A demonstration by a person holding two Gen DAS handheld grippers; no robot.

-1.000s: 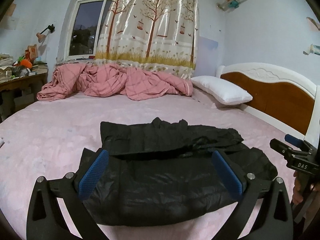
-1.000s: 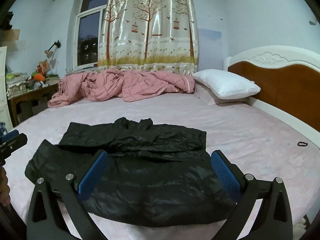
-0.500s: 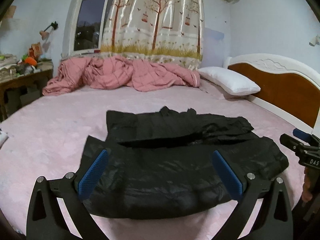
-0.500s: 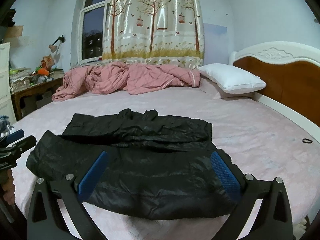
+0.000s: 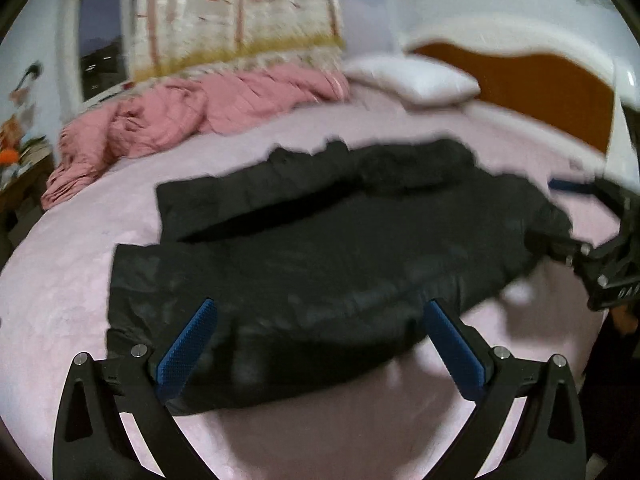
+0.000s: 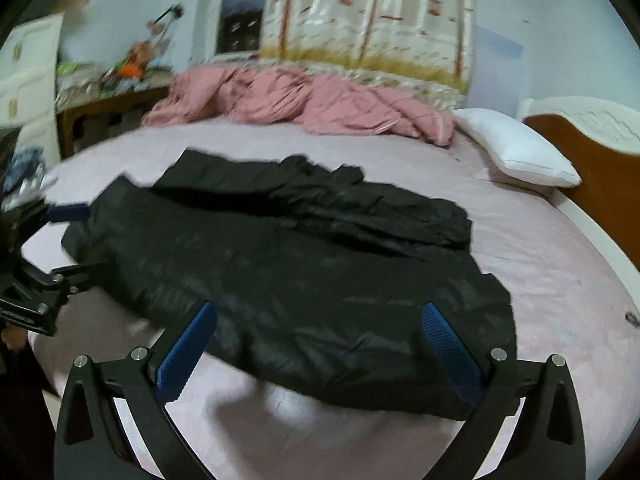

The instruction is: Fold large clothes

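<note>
A large black puffy jacket lies folded flat on the pink bed sheet, long side across the view; it also shows in the right wrist view. My left gripper is open, held just above the jacket's near left edge. My right gripper is open above the near right edge. The right gripper shows at the jacket's right end in the left wrist view. The left gripper shows at the jacket's left end in the right wrist view. Both views are motion-blurred.
A crumpled pink quilt lies at the far side of the bed below a curtained window. A white pillow rests by the wooden headboard. A cluttered desk stands left of the bed.
Both grippers have dropped lower and tilted down toward the jacket, and each has turned inward. Both stay open. The jacket has not moved.
</note>
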